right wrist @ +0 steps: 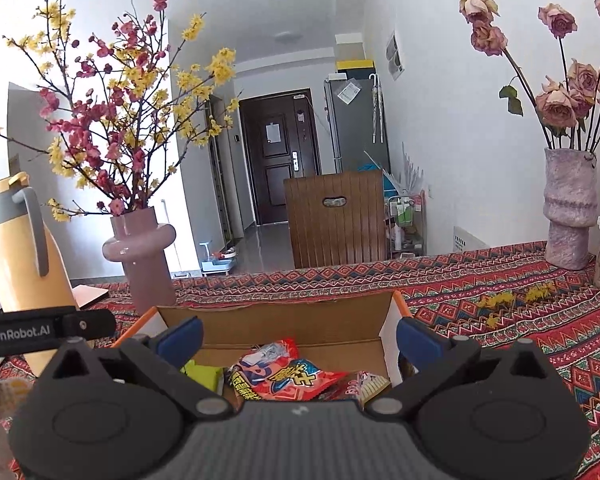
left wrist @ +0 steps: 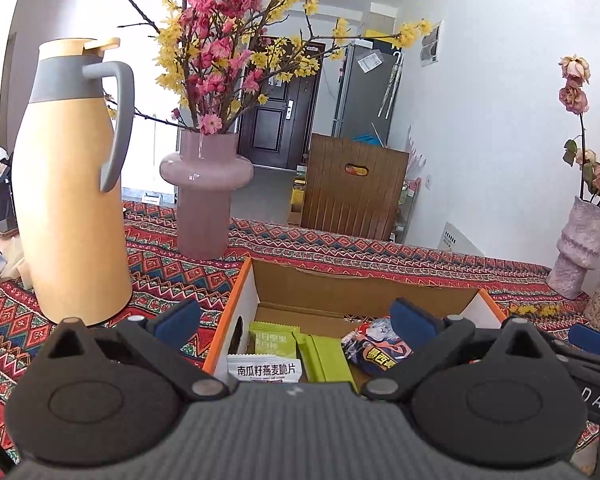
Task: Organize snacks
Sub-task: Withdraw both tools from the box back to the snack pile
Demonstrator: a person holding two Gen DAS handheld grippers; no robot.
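An open cardboard box (left wrist: 360,288) with orange edges sits on the patterned tablecloth, and I see it again as the box (right wrist: 276,314) in the right wrist view. Inside lie green snack packets (left wrist: 276,340), a white packet (left wrist: 264,368) with black lettering and a red-blue packet (left wrist: 376,346). The right wrist view shows a red snack bag (right wrist: 288,376), a pink packet (right wrist: 364,386) and a green packet (right wrist: 202,374). My left gripper (left wrist: 294,320) hangs open above the box with nothing between its fingers. My right gripper (right wrist: 298,338) is likewise open and holds nothing.
A tall yellow thermos jug (left wrist: 70,184) stands left of the box. A pink vase (left wrist: 204,196) with flowering branches is behind it. A textured vase (right wrist: 570,208) of dried roses stands at the far right. A wooden chair back (right wrist: 336,220) lies beyond the table's far edge.
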